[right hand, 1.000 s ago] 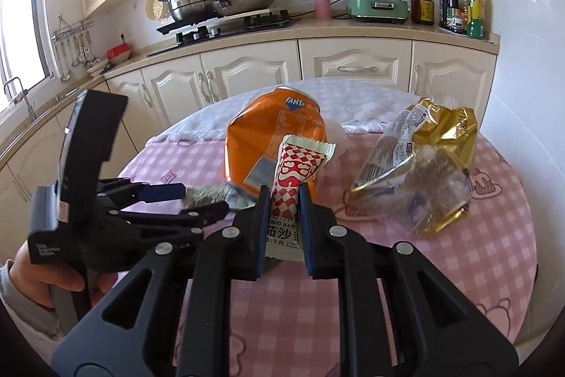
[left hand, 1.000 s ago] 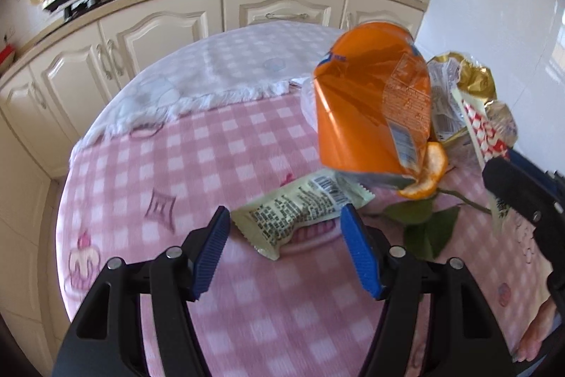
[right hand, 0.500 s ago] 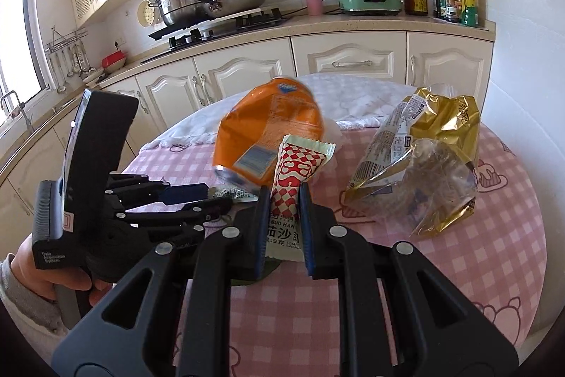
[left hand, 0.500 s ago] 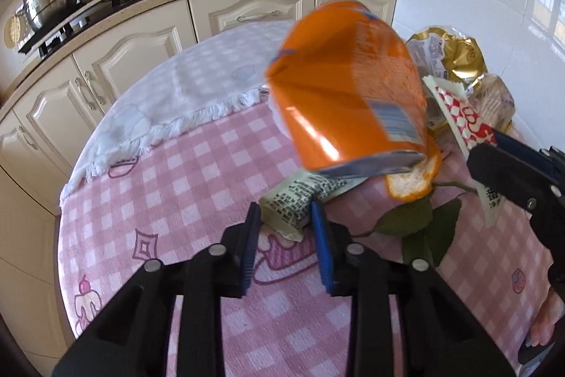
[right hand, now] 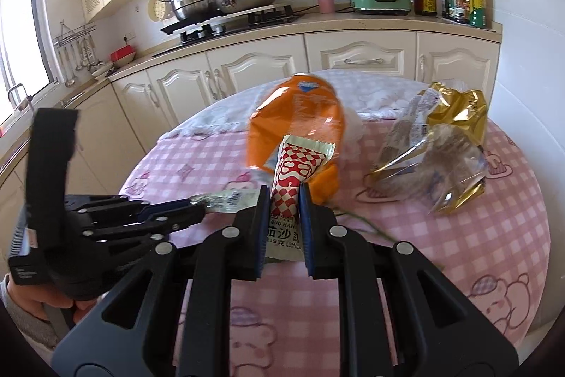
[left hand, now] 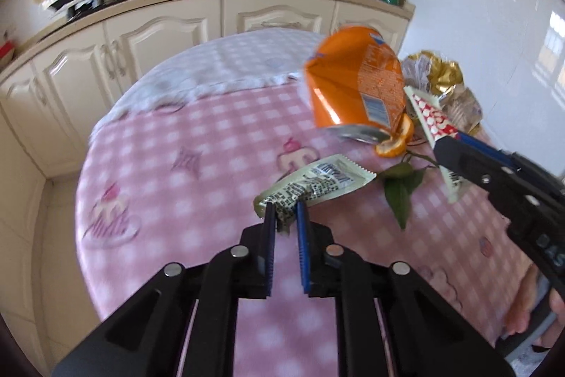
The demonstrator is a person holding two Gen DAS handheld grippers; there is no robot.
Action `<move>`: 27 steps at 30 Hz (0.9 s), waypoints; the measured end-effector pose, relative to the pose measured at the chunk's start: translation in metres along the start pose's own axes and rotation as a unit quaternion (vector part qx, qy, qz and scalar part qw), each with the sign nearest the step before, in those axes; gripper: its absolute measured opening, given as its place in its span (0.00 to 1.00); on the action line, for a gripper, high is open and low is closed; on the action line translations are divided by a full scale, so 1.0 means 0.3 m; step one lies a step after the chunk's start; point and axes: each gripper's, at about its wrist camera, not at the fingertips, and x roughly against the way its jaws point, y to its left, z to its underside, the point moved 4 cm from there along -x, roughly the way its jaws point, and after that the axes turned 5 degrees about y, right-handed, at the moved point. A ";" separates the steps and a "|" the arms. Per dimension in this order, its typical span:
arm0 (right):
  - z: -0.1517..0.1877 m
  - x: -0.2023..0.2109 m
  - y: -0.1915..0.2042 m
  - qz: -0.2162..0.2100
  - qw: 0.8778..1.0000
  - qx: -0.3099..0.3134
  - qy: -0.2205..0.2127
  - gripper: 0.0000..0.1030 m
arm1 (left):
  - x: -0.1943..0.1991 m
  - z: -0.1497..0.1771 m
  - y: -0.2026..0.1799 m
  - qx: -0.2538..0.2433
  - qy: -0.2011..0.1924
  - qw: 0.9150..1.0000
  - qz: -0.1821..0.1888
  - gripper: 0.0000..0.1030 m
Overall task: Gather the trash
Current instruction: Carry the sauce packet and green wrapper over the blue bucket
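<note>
My left gripper (left hand: 284, 212) is shut on one end of a pale green sauce packet (left hand: 317, 184) with black print, held just above the pink checked tablecloth (left hand: 197, 143). My right gripper (right hand: 282, 196) is shut on a red-and-white checked sauce packet (right hand: 295, 172), which stands up between the pads. That packet also shows in the left wrist view (left hand: 432, 115). A crushed orange soda can (left hand: 356, 94) lies on the table behind, also in the right wrist view (right hand: 300, 115), with a piece of orange peel (left hand: 397, 140) beside it.
A gold and clear plastic bag (right hand: 438, 151) lies at the table's right. A green leaf on a stem (left hand: 402, 186) lies near the peel. A white cloth (left hand: 226, 69) covers the far part of the table. Kitchen cabinets (right hand: 360, 59) stand behind.
My left gripper closed from wide open onto the green packet's end and lifted it. The view pulled back from the orange can. My right gripper kept its hold on the red checked packet.
</note>
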 end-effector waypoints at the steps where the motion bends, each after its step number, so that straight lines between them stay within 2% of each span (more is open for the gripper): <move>1: 0.003 0.001 0.022 -0.005 1.000 0.004 0.001 0.16 | 0.030 0.018 0.024 0.013 -0.006 1.000 0.003 0.10; 9: 0.034 -0.020 0.286 -0.054 0.997 0.051 0.015 0.16 | 0.226 0.153 0.224 0.088 -0.046 0.995 -0.008 0.10; 15: 0.093 -0.112 0.610 -0.118 0.986 0.106 0.049 0.16 | 0.350 0.312 0.464 0.153 -0.063 0.985 -0.039 0.10; 21: 0.213 -0.281 0.933 -0.179 0.964 0.161 0.109 0.16 | 0.396 0.512 0.747 0.228 -0.054 0.968 -0.088 0.10; 24: 0.293 -0.390 1.049 -0.191 0.954 0.181 0.145 0.16 | 0.354 0.636 0.892 0.276 -0.028 0.955 -0.107 0.10; 27: 0.378 -0.521 1.130 -0.194 0.944 0.190 0.187 0.16 | 0.279 0.727 0.993 0.308 0.001 0.945 -0.108 0.10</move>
